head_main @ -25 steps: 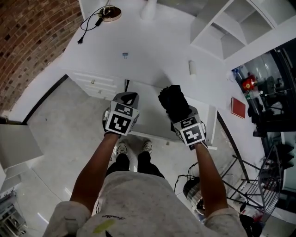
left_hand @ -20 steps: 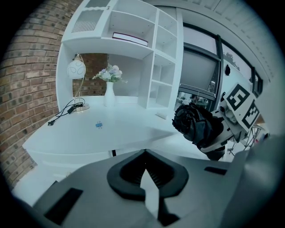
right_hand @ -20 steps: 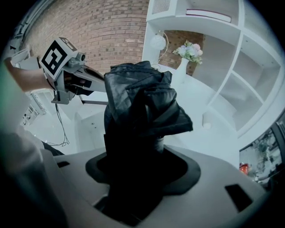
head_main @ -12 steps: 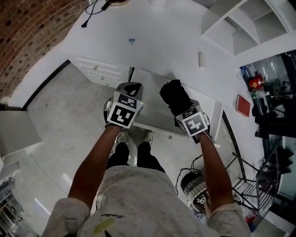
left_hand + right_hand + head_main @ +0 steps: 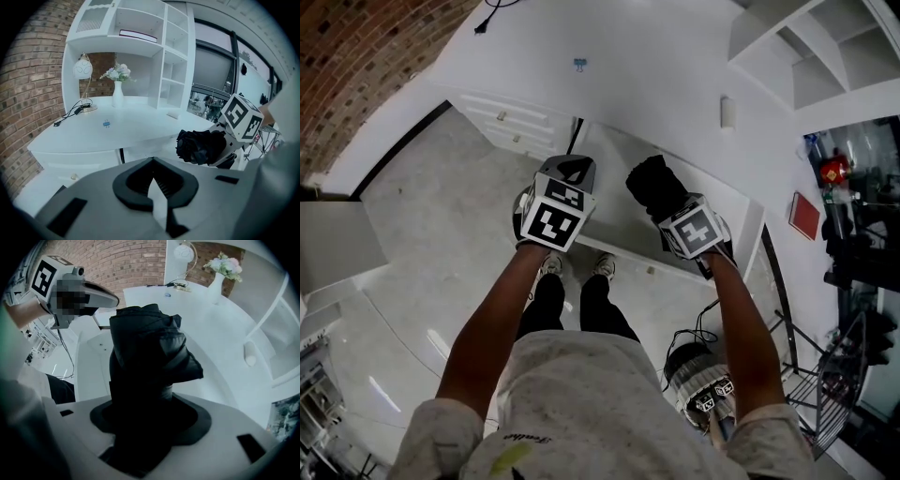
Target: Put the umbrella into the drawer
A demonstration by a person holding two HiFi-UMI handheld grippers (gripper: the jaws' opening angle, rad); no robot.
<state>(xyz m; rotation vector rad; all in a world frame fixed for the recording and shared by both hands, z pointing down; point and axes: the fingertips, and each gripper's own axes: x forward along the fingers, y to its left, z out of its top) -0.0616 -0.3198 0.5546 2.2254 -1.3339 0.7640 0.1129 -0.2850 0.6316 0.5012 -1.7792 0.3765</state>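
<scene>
White desk (image 5: 647, 66) has its drawer (image 5: 619, 220) pulled open. Over the drawer, the right hand-held gripper (image 5: 678, 216) squeezes the black folded umbrella (image 5: 656, 187). Beside it, the left hand-held gripper (image 5: 572, 172) is pinched closed with nothing inside.

Speckled grey T-shirt (image 5: 581, 403), black trousers (image 5: 605, 314), white shoes (image 5: 602, 268).

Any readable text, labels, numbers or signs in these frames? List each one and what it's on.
No text reads clearly in any view.
Script print on the shirt: too small and blurred to read.
Marker cubes: square patterns only, no letters or numbers.
Red book: cover too small to read.
Umbrella: no label visible.
</scene>
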